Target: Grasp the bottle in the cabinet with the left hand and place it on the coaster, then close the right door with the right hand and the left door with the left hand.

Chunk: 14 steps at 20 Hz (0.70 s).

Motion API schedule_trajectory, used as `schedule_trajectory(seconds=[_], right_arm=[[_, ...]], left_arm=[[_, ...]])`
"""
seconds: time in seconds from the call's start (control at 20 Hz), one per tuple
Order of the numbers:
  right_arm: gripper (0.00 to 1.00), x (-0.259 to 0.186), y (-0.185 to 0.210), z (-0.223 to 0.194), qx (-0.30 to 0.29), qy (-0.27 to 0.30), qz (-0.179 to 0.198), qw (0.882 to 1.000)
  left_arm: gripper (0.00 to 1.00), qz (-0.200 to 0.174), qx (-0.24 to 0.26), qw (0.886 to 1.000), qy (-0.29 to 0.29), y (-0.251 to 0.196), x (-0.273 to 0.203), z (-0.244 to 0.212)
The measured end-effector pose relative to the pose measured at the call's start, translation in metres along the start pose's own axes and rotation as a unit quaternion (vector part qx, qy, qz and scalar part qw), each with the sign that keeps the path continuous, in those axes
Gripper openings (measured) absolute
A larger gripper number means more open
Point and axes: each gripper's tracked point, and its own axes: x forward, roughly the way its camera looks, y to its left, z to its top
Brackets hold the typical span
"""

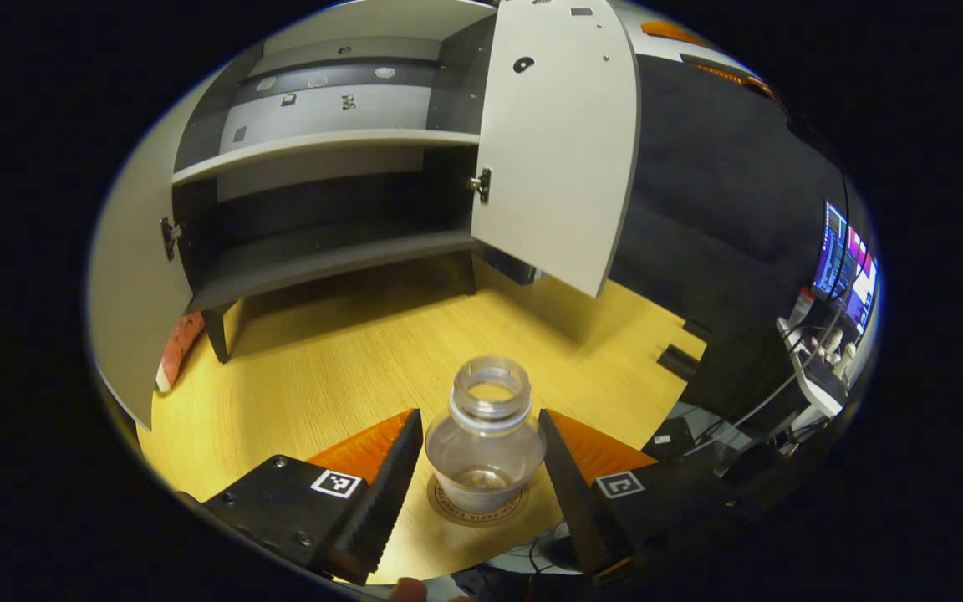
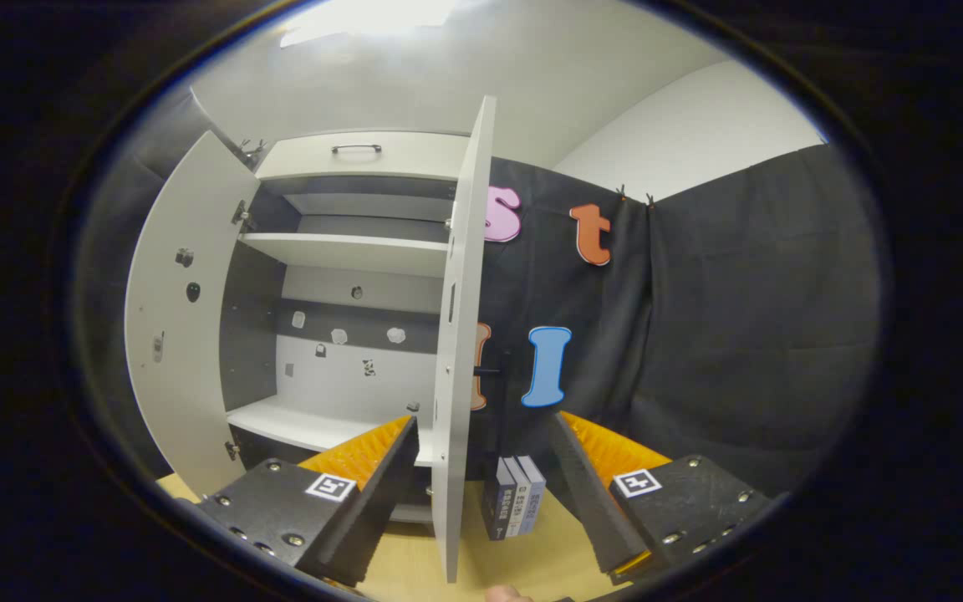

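Observation:
A clear uncapped bottle stands upright on a round coaster on the wooden table. My left gripper is open, one finger on each side of the bottle with a small gap on both sides. Behind it the grey cabinet has bare shelves, with its right door and left door swung open. My right gripper is open and holds nothing. It faces the edge of the open right door, which is farther off; the left door stands wide.
Several small books stand on the table just right of the door's edge. A drawer with a handle tops the cabinet. A desk with a lit monitor and cables lies beyond the table's right edge. A red object lies under the left door.

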Motion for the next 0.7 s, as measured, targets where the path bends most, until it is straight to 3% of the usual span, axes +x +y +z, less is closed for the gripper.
schedule_trajectory(seconds=[0.05,0.25,0.7], right_arm=[[0.96,-0.001,-0.001,-0.001,-0.001,0.000,-0.001,1.000],[0.96,0.000,-0.003,-0.003,0.000,0.003,-0.003,1.000],[0.96,-0.001,-0.013,-0.005,0.001,0.003,-0.017,1.000]], left_arm=[[0.89,0.003,0.007,1.000,-0.013,0.001,-0.003,0.012],[0.86,0.011,0.029,0.997,-0.067,0.002,-0.012,0.063],[0.86,0.036,-0.007,0.982,-0.185,0.010,-0.057,0.200]])
